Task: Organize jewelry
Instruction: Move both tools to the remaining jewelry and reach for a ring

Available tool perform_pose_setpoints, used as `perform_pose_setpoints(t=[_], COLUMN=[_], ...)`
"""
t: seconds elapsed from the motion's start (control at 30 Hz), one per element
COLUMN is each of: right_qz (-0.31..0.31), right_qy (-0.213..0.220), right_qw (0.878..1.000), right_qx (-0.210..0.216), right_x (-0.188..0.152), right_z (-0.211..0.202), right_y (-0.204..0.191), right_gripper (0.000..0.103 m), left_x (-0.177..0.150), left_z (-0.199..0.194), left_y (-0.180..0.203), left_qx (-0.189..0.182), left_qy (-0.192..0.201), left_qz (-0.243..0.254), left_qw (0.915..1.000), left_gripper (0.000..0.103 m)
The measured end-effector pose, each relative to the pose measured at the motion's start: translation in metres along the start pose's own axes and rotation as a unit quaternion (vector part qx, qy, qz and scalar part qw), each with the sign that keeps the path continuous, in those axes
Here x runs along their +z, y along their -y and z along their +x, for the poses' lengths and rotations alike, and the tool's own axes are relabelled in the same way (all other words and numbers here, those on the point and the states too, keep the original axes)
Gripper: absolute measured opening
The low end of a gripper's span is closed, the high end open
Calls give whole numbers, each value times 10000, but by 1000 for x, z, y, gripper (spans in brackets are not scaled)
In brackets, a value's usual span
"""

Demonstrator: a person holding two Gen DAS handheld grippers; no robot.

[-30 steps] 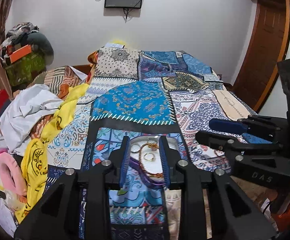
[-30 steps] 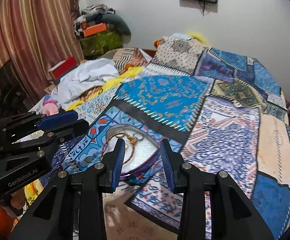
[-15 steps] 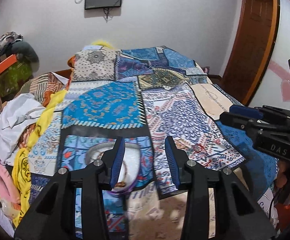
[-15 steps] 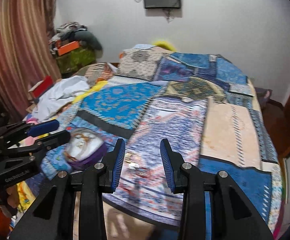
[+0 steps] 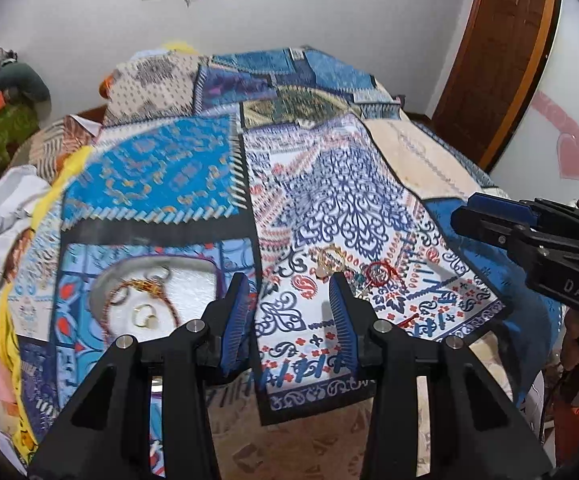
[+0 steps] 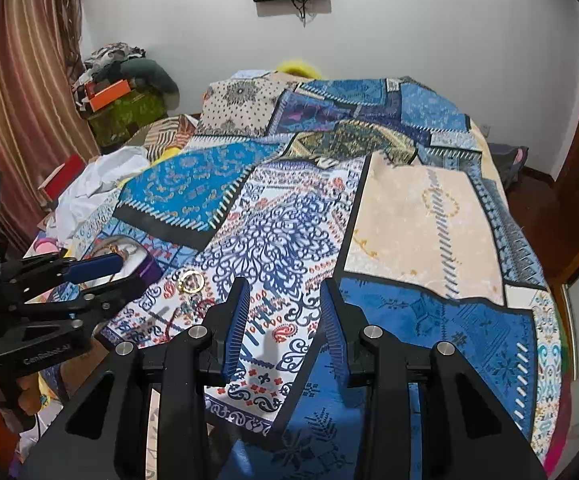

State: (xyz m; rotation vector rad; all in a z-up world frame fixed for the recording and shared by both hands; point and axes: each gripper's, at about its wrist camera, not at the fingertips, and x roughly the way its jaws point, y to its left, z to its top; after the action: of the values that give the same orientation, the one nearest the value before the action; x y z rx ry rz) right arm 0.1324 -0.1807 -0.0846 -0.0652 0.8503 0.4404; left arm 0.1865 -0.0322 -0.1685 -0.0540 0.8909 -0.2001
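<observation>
A round purple-rimmed tray lies on the patchwork bedspread and holds a beaded necklace and gold rings. Loose jewelry lies on the white-and-blue patch to its right: a gold ring piece and a red bangle. My left gripper is open and empty, hovering between the tray and the loose pieces. My right gripper is open and empty, to the right of the gold ring. The tray shows in the right wrist view, partly hidden by the left gripper.
A heap of white and yellow clothes lies at the bed's left side. A curtain hangs at left, a wooden door at right. Boxes and bags are stacked in the far corner.
Both grippers have swung right, away from above the tray toward the loose jewelry on the white-and-blue patch. Both stay open.
</observation>
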Motion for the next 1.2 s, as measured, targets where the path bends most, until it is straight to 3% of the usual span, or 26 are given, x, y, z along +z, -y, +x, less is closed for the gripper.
perform_pose_setpoints(t=[0.33, 0.93, 1.2], right_qz=[-31, -214, -405], right_qy=[-252, -429, -551], right_qw=[9996, 9983, 9964], right_qx=[153, 345, 509], right_x=[-8, -14, -14], right_z=[20, 26, 33], right_y=[4, -6, -21], right_gripper=[33, 33, 33], left_x=[5, 15, 11], left_z=[26, 38, 24], left_y=[6, 12, 5], left_qx=[-196, -323, -330], left_qy=[-159, -23, 139], left_qz=[61, 163, 56], left_qw=[9997, 9993, 9993], left_gripper=[19, 18, 17])
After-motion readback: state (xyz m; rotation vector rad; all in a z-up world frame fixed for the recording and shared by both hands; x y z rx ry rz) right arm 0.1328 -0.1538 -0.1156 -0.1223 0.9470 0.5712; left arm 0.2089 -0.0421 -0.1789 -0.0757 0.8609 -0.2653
